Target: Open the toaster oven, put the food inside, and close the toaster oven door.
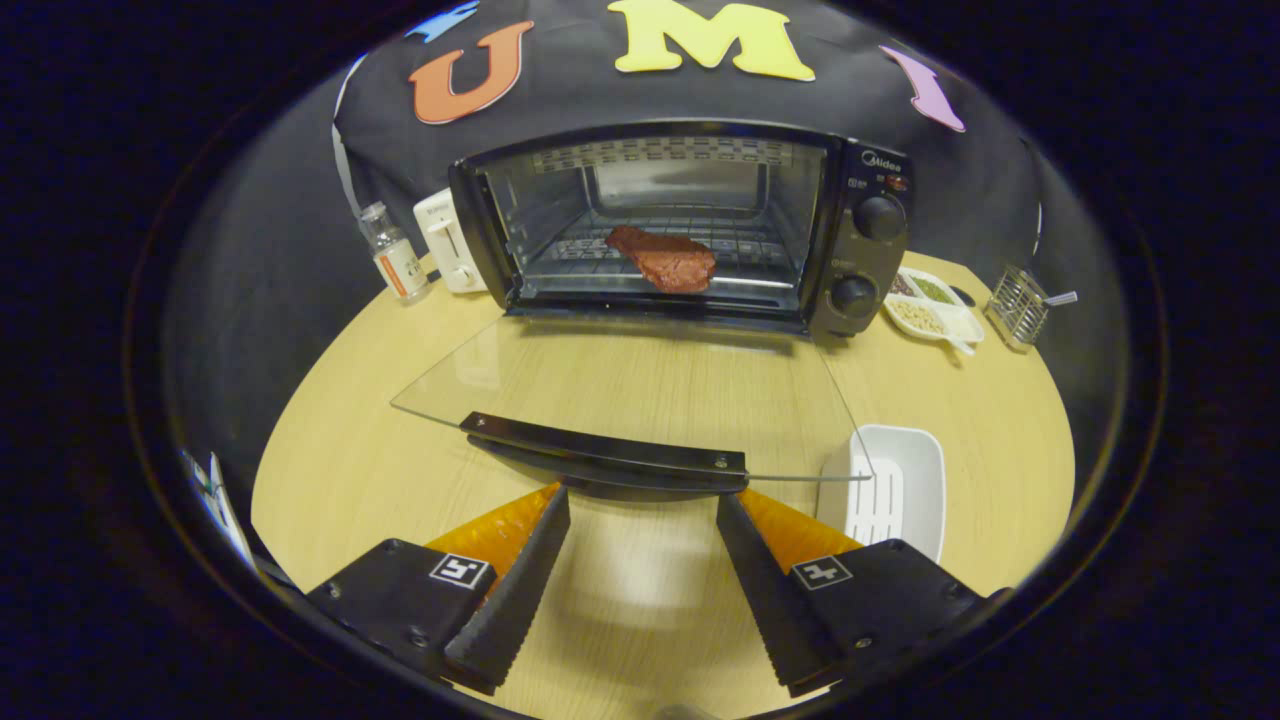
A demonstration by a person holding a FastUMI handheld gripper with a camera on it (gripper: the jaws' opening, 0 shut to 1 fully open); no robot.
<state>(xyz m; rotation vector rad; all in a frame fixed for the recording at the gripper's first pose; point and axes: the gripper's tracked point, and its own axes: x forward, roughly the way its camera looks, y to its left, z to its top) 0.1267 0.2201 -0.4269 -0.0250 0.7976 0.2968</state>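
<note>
The hand-held gripper [643,505] is closest, its two fingers spread wide apart and holding nothing, with bare wood-grain desk [380,470] between them. Their tips reach up to the dark handle [605,450] of the toaster oven's glass door [640,385], which lies folded down flat and fully open over the desk; I cannot tell whether the tips touch the handle.

Beyond the door stands the toaster oven [690,225] itself, its cavity open, and the food [665,258], a reddish-brown slab of meat, rests on the wire rack inside, near the front. Two round knobs sit on the oven's right panel.

Just left of the oven is a small white appliance [445,240], and further left a little clear bottle [393,252] with an orange-and-white label. Right of the oven lies a white divided dish [930,305] holding seeds and grains, then a wire holder [1018,305]. A white ribbed tray [890,490] sits by the door's right corner. The desk is round-edged and pale; black cloth hangs behind the oven.
</note>
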